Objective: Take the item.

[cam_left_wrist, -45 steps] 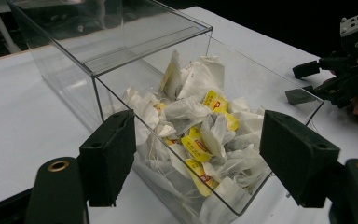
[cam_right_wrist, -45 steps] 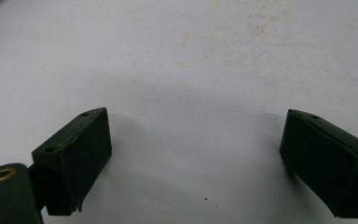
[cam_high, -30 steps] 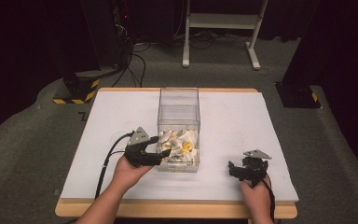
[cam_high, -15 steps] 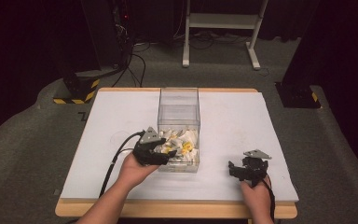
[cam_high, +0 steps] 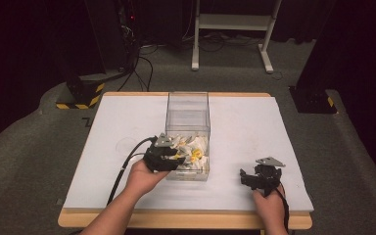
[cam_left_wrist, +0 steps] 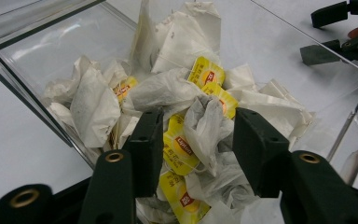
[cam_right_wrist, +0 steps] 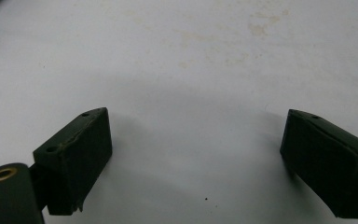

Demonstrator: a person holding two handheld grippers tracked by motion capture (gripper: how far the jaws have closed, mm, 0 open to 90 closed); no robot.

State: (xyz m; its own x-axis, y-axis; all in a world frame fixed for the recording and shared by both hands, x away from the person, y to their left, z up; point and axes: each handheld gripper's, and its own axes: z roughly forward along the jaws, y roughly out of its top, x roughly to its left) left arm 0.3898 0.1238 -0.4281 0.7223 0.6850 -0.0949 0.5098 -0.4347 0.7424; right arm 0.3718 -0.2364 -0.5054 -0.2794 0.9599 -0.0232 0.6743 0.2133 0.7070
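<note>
1. Since the earlier high view, the left tongs [cam_high: 169, 157] have travelled from just outside the clear box [cam_high: 188, 105] to over its near end, and they now hang in the heap of tea bags [cam_high: 190, 152] there.

2. Across the same span the right tongs [cam_high: 255, 177] have not shifted; they rest on the white counter [cam_high: 117, 127], well apart from the box on its right.

3. My reading is that the reach is over and the pick is about to begin: the left tongs are in place but have not closed.

4. Seen from the left gripper view, the left tongs [cam_left_wrist: 193, 140] stand apart, with a crumpled white tea bag [cam_left_wrist: 207, 130] between the jaws and not yet pinched.

5. Seen from the right gripper view, the right tongs [cam_right_wrist: 196, 163] are spread wide with bare counter between them, holding nothing.

6. Tea bags lie loose and tangled at the near end of the box, while its far end looks empty.

7. Each is a thin, creased white paper pouch; several carry a yellow tag [cam_left_wrist: 177, 147] with a red mark, joined by fine string.

8. Because strings and pouches overlap, closing on this bag may well drag a neighbour up with it.
</note>
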